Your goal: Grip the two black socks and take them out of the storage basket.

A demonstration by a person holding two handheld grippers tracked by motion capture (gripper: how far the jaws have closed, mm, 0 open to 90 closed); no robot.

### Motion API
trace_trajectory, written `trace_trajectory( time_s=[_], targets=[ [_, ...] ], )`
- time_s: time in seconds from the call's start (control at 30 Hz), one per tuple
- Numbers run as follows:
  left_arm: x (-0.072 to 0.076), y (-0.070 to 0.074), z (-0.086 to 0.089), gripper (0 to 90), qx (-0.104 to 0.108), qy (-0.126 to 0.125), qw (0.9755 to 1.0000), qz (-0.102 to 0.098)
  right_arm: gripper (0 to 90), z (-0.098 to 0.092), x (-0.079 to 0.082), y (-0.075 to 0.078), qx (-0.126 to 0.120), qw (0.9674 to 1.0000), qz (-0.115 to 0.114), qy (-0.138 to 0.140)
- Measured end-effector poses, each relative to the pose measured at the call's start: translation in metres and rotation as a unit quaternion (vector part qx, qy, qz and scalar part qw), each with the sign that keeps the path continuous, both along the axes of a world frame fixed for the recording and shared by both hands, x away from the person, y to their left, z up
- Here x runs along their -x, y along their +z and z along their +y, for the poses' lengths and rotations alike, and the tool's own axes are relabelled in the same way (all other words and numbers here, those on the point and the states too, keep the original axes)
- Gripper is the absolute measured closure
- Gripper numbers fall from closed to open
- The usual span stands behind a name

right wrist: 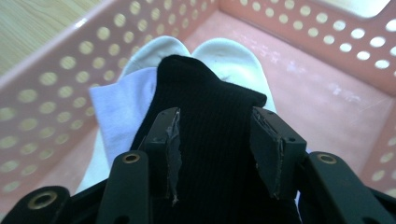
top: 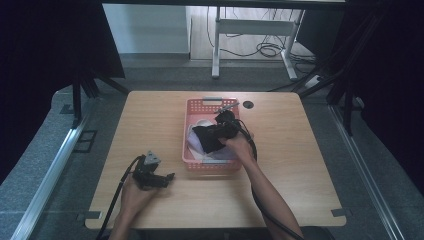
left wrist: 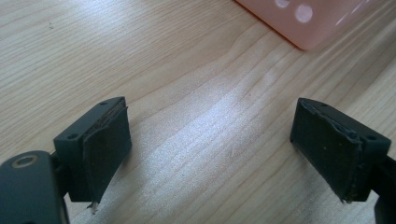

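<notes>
Under right tongs (right wrist: 215,144), black sock (right wrist: 210,93) hides white socks (right wrist: 224,51).

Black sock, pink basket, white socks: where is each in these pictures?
black sock (right wrist: 210,116), right gripper view, ribbed middle between the jaws.
pink basket (right wrist: 60,79), right gripper view, perforated side wall.
white socks (right wrist: 233,60), right gripper view, rounded toe end.
</notes>
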State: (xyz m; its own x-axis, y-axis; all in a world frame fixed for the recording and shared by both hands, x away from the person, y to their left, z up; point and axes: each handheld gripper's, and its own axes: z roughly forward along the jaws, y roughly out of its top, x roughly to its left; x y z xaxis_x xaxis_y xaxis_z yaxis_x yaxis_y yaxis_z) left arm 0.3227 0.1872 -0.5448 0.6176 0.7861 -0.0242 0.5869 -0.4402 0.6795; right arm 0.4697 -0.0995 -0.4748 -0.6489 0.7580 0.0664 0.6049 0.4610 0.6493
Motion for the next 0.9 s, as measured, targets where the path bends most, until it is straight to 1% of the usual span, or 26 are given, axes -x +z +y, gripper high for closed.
trace_trajectory(
  time_s=[0.13, 0.2, 0.23, 0.27, 0.33, 0.4, 0.43, 0.53, 0.6, 0.63, 0.67, 0.73, 0.77, 0.8, 0.83, 0.87, 0.9],
  targets=[
    [0.000, 0.000, 0.000, 12.0, 0.000, 0.000, 1.0000, 0.000, 53.2, 0.003, -0.003, -0.005, 0.006, 0.9999, 0.008, -0.006],
    [0.000, 0.000, 0.000, 12.0, 0.001, 0.001, 1.0000, 0.000, 54.9, 0.005, -0.005, -0.008, 0.013, 0.9998, 0.012, -0.007],
    [0.000, 0.000, 0.000, 12.0, 0.001, 0.001, 1.0000, -0.001, 57.9, 0.007, -0.007, -0.011, 0.023, 0.9995, 0.018, -0.010],
    [0.000, 0.000, 0.000, 11.9, 0.001, 0.001, 1.0000, -0.001, 61.7, 0.008, -0.006, -0.012, 0.030, 0.9993, 0.018, -0.010],
    [0.000, 0.000, 0.000, 12.0, 0.001, 0.001, 1.0000, -0.001, 71.2, 0.009, -0.005, -0.011, 0.034, 0.9992, 0.016, -0.010],
    [0.000, 0.000, 0.000, 12.0, 0.001, 0.001, 1.0000, -0.001, 83.5, 0.010, -0.004, -0.012, 0.039, 0.9991, 0.016, -0.006],
    [0.000, 0.000, 0.000, 12.0, 0.001, 0.001, 1.0000, -0.001, 86.5, 0.010, -0.004, -0.011, 0.038, 0.9991, 0.015, -0.004],
    [0.000, 0.000, 0.000, 11.9, 0.001, 0.001, 1.0000, -0.001, 87.5, 0.009, -0.003, -0.009, 0.033, 0.9994, 0.013, -0.004],
    [0.000, 0.000, 0.000, 11.9, 0.001, 0.000, 1.0000, -0.001, 87.8, 0.008, 0.000, -0.002, 0.017, 0.9999, 0.005, 0.000],
    [0.000, 0.000, 0.000, 12.0, 0.001, 0.000, 1.0000, -0.001, 87.8, 0.008, 0.000, -0.002, 0.017, 0.9999, 0.005, 0.000],
    [0.000, 0.000, 0.000, 11.9, 0.001, 0.001, 1.0000, -0.001, 87.8, 0.008, 0.002, 0.006, 0.007, 0.9999, -0.003, 0.007],
    [0.000, 0.000, 0.000, 12.0, 0.001, 0.001, 1.0000, -0.001, 87.8, 0.009, 0.004, 0.013, -0.006, 0.9999, -0.006, 0.015],
    [0.000, 0.000, 0.000, 12.0, 0.001, 0.001, 1.0000, -0.001, 87.9, 0.010, 0.006, 0.017, -0.011, 0.9998, -0.008, 0.018],
    [0.000, 0.000, 0.000, 11.9, 0.001, 0.001, 1.0000, -0.001, 87.9, 0.010, 0.006, 0.017, -0.011, 0.9998, -0.008, 0.018],
    [0.000, 0.000, 0.000, 11.9, 0.002, 0.001, 1.0000, -0.002, 87.8, 0.011, 0.007, 0.021, -0.015, 0.9996, -0.010, 0.021],
    [0.000, 0.000, 0.000, 12.0, 0.001, 0.001, 1.0000, -0.001, 87.8, 0.011, 0.009, 0.029, -0.024, 0.9992, -0.014, 0.030],
    [0.000, 0.000, 0.000, 11.9, 0.002, 0.000, 1.0000, 0.000, 87.8, 0.011, 0.010, 0.031, -0.026, 0.9990, -0.015, 0.032]
  ],
)
